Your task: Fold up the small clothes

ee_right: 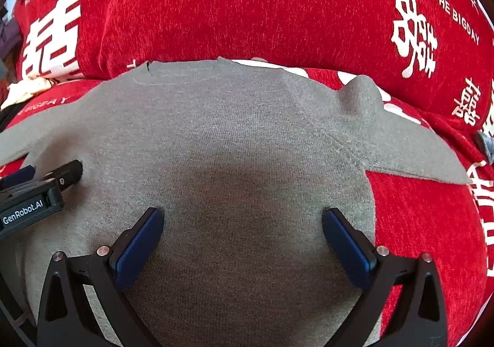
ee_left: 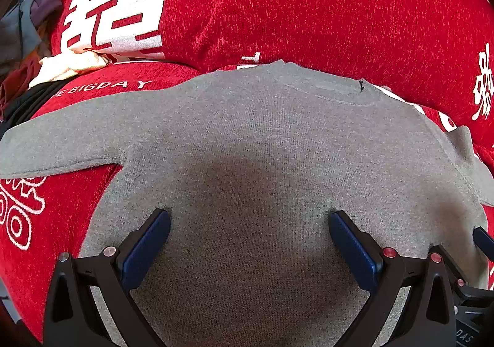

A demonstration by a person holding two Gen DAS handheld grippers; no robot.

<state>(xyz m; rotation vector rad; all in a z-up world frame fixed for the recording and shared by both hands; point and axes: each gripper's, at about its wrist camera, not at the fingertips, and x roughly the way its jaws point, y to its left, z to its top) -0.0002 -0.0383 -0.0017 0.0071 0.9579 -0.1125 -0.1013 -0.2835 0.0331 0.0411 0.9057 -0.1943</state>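
Here, your left gripper (ee_left: 249,225) stood with its blue-padded fingers (ee_left: 147,249) spread wide, holding nothing, both tips over the body of the grey sweater (ee_left: 253,137), which lay flat beneath and ahead of them. Whether the pads pressed the knit or hung just above it, you could not tell. The sweater's neckline (ee_left: 327,86) sat well beyond the fingertips, and one sleeve (ee_left: 58,146) ran out past the left finger across the red cushion cover (ee_left: 308,7) with its white lettering.

Your right gripper (ee_right: 242,223) was likewise wide open and empty, its fingers (ee_right: 138,246) over the same grey body. The other sleeve (ee_right: 410,149) stretched out beyond the right finger, with a small raised pucker (ee_right: 359,94) of fabric near the shoulder. Out past the left finger of this gripper, part of the left gripper showed, also over the sweater
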